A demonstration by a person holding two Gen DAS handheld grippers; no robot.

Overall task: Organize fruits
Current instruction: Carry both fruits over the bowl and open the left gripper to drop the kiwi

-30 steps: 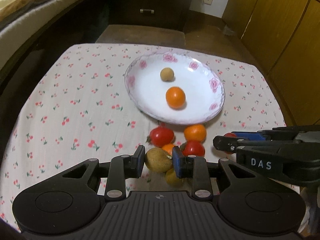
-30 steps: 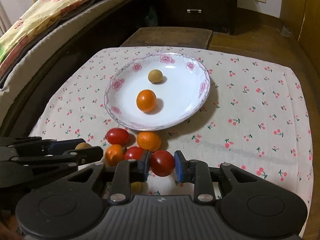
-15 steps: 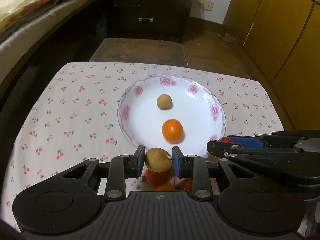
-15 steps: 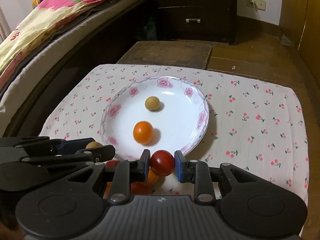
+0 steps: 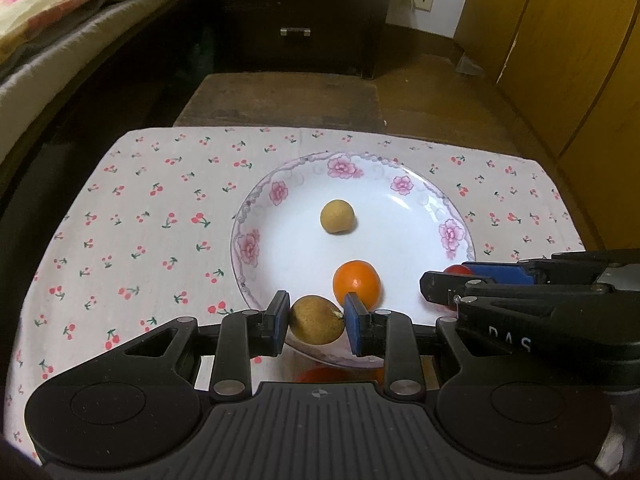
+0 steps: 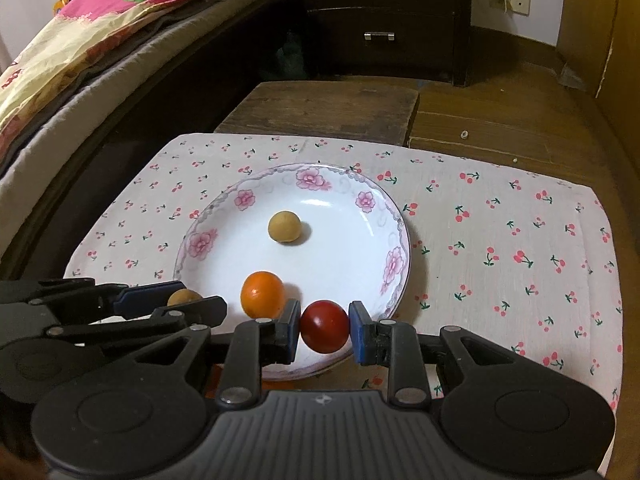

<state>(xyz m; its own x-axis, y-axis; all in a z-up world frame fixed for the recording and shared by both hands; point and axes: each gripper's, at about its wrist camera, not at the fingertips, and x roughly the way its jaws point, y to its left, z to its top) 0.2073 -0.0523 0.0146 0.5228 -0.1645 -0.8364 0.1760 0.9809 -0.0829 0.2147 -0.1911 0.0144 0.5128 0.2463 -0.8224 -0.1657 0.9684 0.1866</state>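
A white plate with pink flowers (image 5: 424, 196) (image 6: 396, 220) lies on the cherry-print cloth and holds a tan round fruit (image 5: 337, 216) (image 6: 284, 227) and an orange (image 5: 356, 283) (image 6: 263, 294). My left gripper (image 5: 316, 322) is shut on a brownish-yellow fruit (image 5: 315, 321), held over the plate's near rim. My right gripper (image 6: 324, 332) is shut on a red tomato (image 6: 324, 325), also over the near rim, just right of the orange. Each gripper shows from the side in the other's view, the left gripper (image 6: 180, 300) and the right gripper (image 5: 448, 280). Red and orange fruit (image 5: 320, 374) peeks out below the plate, mostly hidden.
The cloth-covered table (image 5: 140, 220) (image 6: 520, 240) ends ahead at a dark wooden bench (image 5: 280, 96). A bed with a colourful quilt (image 6: 100, 40) runs along the left, a dark drawer unit (image 6: 380, 12) stands behind, and wooden cupboards (image 5: 560, 40) line the right.
Both grippers lifted their fruits off the cloth and carried them forward from the fruit cluster to the plate's near rim. The cluster has slipped almost out of sight beneath them.
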